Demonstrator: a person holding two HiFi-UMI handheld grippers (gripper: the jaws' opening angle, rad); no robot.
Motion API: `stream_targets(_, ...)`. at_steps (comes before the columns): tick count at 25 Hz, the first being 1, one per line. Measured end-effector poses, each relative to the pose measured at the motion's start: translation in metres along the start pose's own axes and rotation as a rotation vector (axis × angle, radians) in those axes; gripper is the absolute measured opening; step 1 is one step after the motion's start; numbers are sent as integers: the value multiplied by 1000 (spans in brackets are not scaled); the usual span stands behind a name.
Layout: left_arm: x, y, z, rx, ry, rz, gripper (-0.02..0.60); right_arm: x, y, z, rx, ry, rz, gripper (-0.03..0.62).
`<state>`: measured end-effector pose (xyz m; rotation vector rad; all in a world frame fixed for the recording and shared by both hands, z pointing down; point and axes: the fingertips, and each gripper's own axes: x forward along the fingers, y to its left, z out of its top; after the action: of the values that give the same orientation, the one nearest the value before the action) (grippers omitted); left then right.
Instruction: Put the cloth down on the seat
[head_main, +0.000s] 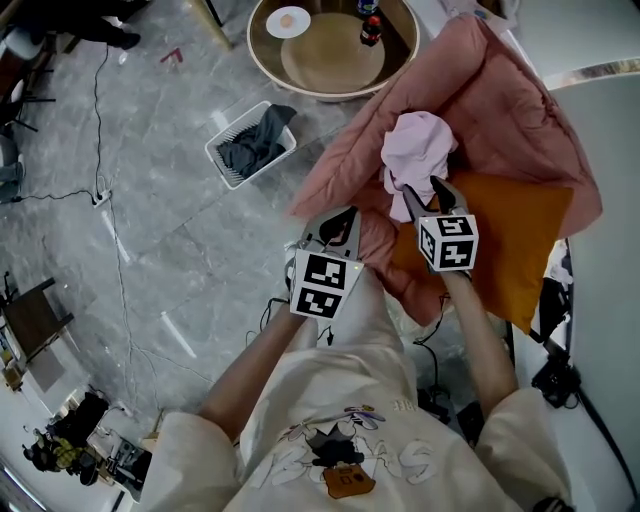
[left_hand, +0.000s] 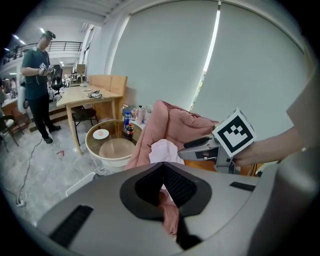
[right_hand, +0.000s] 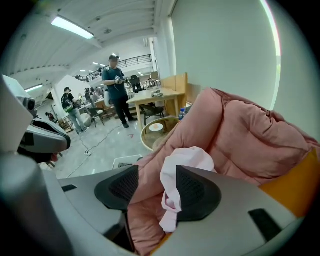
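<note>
Resting in a loose heap on the pink quilt (head_main: 500, 100), just above the orange seat cushion (head_main: 520, 230), the cloth (head_main: 420, 150) is judged already set down.

Right gripper (head_main: 424, 190): jaws apart and clamping nothing, yet the cloth's lower fold lies between them, against one pad (right_hand: 200, 190).

Left gripper (head_main: 342, 222): jaws closed, apparently pinching a strip of quilt near its front edge.

Likely hazards:
(a) If the right gripper backs away along the fold, the textured pad may snag it and drag the cloth off the heap.
(b) If those jaws close, the cloth is regripped.
(c) A pull from the left gripper would shift the quilt and could tip the cloth toward the floor (head_main: 150, 200).
</note>
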<state>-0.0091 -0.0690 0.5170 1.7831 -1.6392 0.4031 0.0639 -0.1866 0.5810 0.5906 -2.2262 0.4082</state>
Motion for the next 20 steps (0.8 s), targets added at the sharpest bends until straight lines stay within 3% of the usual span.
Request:
stream_targets(8, -43, 2, -9, 4, 2, -16, 5, -40, 36, 6, 53, -63, -16, 144)
stream_targets(13, -71, 1, -20, -6, 5, -35, 5, -72, 60, -1, 153, -100, -14, 118)
stream_targets(20, -121, 3, -37, -9, -14, -56, 5, -113, 116, 1, 182, -154, -1, 80)
